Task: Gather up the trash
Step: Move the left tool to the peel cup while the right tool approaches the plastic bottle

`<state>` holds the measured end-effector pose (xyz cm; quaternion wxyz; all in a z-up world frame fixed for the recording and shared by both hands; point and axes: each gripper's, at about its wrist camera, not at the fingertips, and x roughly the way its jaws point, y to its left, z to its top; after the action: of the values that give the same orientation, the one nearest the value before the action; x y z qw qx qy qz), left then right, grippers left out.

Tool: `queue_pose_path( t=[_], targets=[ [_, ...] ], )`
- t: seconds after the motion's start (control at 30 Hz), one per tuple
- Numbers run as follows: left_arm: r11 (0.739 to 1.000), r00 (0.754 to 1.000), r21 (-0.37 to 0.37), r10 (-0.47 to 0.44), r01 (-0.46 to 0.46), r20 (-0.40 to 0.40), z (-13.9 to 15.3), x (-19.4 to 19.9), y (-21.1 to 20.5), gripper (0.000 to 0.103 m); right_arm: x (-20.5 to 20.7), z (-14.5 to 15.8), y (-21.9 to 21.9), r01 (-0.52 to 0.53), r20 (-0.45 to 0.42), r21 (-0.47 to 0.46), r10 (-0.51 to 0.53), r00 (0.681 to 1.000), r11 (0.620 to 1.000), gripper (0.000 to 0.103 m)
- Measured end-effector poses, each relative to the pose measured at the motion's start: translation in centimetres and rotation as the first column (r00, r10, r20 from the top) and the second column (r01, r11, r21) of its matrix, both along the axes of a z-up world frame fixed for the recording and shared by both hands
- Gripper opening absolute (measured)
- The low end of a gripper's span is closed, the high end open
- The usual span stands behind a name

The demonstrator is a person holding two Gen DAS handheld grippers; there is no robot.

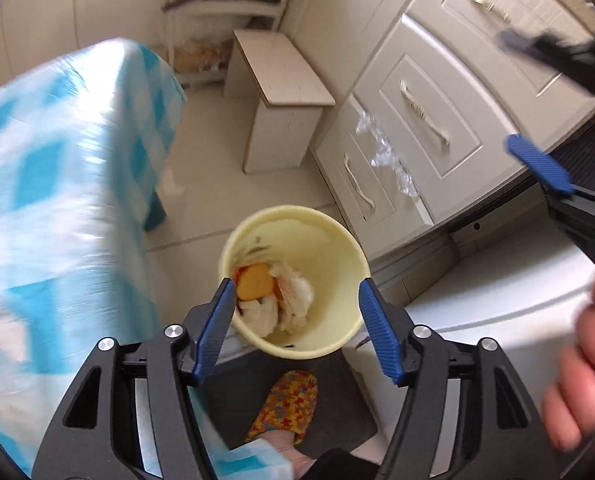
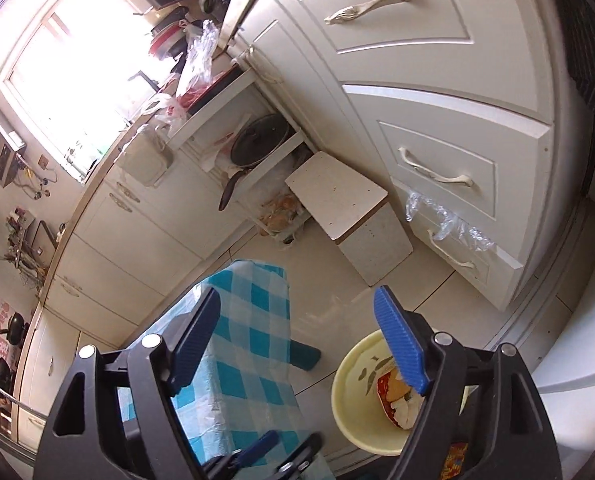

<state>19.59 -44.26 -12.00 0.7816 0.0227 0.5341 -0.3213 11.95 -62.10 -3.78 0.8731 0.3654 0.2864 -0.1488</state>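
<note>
On the tiled floor [image 1: 201,216], a pale yellow bin [image 1: 337,248] stands beside the white drawers [image 1: 429,120] and the checked tablecloth [image 1: 57,160]. It contains crumpled wrappers and tissue [image 1: 277,296]. Left gripper [image 1: 295,322] hangs directly above the bin, jaws apart, nothing between them. Right gripper [image 2: 297,344] is likewise released and empty, with the bin [image 2: 357,400] below its right finger.
</note>
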Motion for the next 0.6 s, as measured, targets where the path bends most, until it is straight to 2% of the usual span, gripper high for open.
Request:
queue_pose_path(
  t=[0.1,0.17,0.23,0.3,0.33,0.43,0.5,0.53,0.6],
  targets=[
    [0.999,0.990,0.005,0.045,-0.046,0.133,3.9,-0.9,6.0,0.073,1.4,0.0,2.1,-0.060,-0.020,-0.029,0.060,0.998,0.998,0.079],
    [0.994,0.970,0.013,0.101,-0.106,0.220,6.3,-1.2,11.0,0.077,2.4,-0.1,4.0,-0.112,-0.041,-0.045,0.111,0.993,0.993,0.080],
    [0.978,0.937,0.018,0.196,-0.210,0.289,8.3,-1.0,16.9,0.078,3.2,0.0,6.3,-0.182,-0.054,-0.051,0.179,0.982,0.982,0.081],
    [0.945,0.896,0.010,0.308,-0.328,0.319,9.6,-0.2,23.0,0.080,3.6,-0.1,8.6,-0.249,-0.057,-0.049,0.246,0.967,0.967,0.082],
    [0.919,0.873,0.003,0.373,-0.394,0.315,9.9,0.5,26.3,0.081,3.9,-0.2,9.7,-0.285,-0.059,-0.043,0.282,0.957,0.958,0.084],
    [0.826,0.798,-0.001,0.545,-0.564,0.256,9.5,3.1,35.3,0.082,4.6,-0.6,13.7,-0.387,-0.064,-0.025,0.385,0.921,0.922,0.085],
    [0.767,0.748,-0.005,0.627,-0.641,0.219,8.8,4.6,40.1,0.081,5.2,-1.5,16.2,-0.446,-0.093,-0.022,0.443,0.892,0.895,0.085],
    [0.745,0.729,-0.003,0.654,-0.667,0.204,8.3,5.4,42.1,0.082,5.6,-2.0,17.5,-0.475,-0.113,-0.022,0.470,0.875,0.880,0.085],
    [0.727,0.718,0.006,0.677,-0.687,0.160,6.8,6.4,44.4,0.082,6.3,-2.7,20.1,-0.527,-0.152,-0.031,0.517,0.842,0.849,0.085]
  ],
)
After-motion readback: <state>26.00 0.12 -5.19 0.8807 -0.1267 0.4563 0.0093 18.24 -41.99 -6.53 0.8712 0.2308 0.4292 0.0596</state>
